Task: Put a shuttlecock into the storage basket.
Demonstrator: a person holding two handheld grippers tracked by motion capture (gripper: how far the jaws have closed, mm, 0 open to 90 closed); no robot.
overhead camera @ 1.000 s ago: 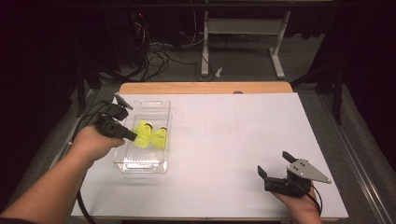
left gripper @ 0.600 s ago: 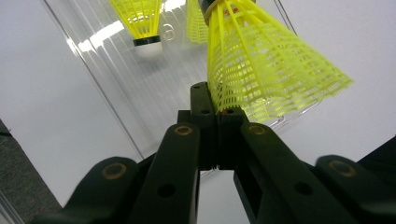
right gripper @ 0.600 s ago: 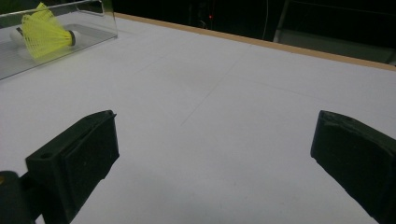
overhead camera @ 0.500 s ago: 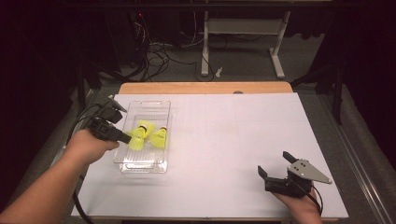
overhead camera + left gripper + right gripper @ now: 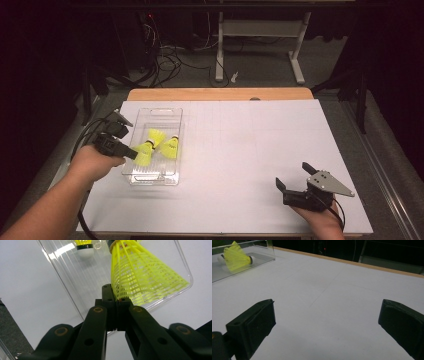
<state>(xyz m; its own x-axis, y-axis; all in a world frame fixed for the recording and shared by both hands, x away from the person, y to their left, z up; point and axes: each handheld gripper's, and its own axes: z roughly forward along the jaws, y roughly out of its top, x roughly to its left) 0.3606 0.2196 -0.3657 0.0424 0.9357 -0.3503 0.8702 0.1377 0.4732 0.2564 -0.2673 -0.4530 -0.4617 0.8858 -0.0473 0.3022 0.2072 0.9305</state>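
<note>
On your white bench (image 5: 240, 150), a clear plastic tray (image 5: 167, 112) holds two loose yellow shuttlecocks (image 5: 170, 146), one crowding your held one. Your left gripper (image 5: 131, 152) has its jaws clamped on the skirt rim of a third shuttlecock (image 5: 140, 275), over the tray: yellow mesh skirt, dark band. Your right gripper (image 5: 295, 176) rests well apart, jaws wide, holding nothing.

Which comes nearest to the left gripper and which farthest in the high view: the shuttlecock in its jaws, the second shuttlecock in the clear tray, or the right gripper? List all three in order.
1. Held shuttlecock: its skirt edge is pinched by the left gripper, over the clear tray.
2. Second shuttlecock: lying in the tray, just beyond.
3. Right gripper: open, at the table's near right corner.
</note>
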